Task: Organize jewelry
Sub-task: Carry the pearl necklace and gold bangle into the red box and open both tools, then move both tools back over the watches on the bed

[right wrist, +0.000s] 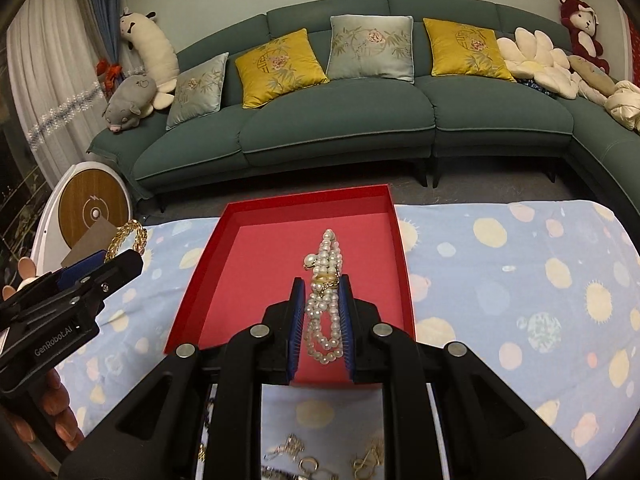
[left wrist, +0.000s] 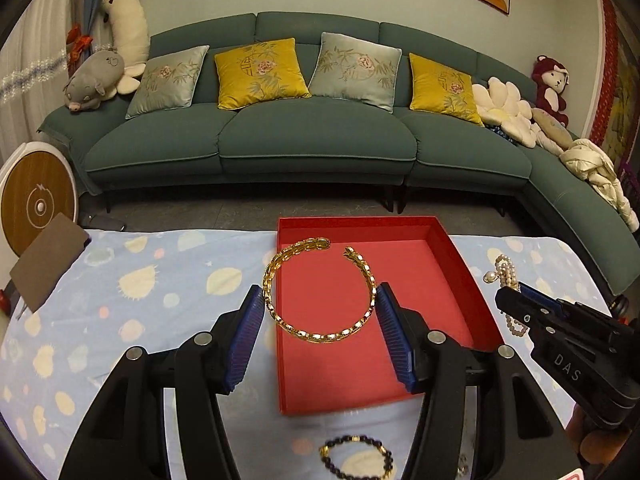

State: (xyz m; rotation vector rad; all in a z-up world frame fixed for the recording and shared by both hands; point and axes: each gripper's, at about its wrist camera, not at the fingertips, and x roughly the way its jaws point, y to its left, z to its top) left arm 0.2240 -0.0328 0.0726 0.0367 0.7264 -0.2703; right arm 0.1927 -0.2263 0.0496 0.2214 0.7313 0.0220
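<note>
A red open box (left wrist: 456, 264) lies on the blue patterned cloth; it also shows in the right wrist view (right wrist: 200, 276). My left gripper (left wrist: 320, 292) is shut on a gold chain bangle (left wrist: 320, 334), held across its width above the box's left edge. My right gripper (right wrist: 323, 286) is shut on a bunched pearl necklace (right wrist: 326, 276) and holds it over the box. In the left wrist view the right gripper (left wrist: 510, 290) and the pearls (left wrist: 502, 270) sit right of the box. In the right wrist view the bangle (right wrist: 130, 236) shows at the left gripper's tip.
A dark beaded bracelet (left wrist: 356, 456) lies on the cloth near me. Several loose gold and silver pieces (right wrist: 304, 456) lie at the near edge. A brown card (left wrist: 48, 264) sits at the far left corner. A green sofa (left wrist: 312, 136) stands beyond the table.
</note>
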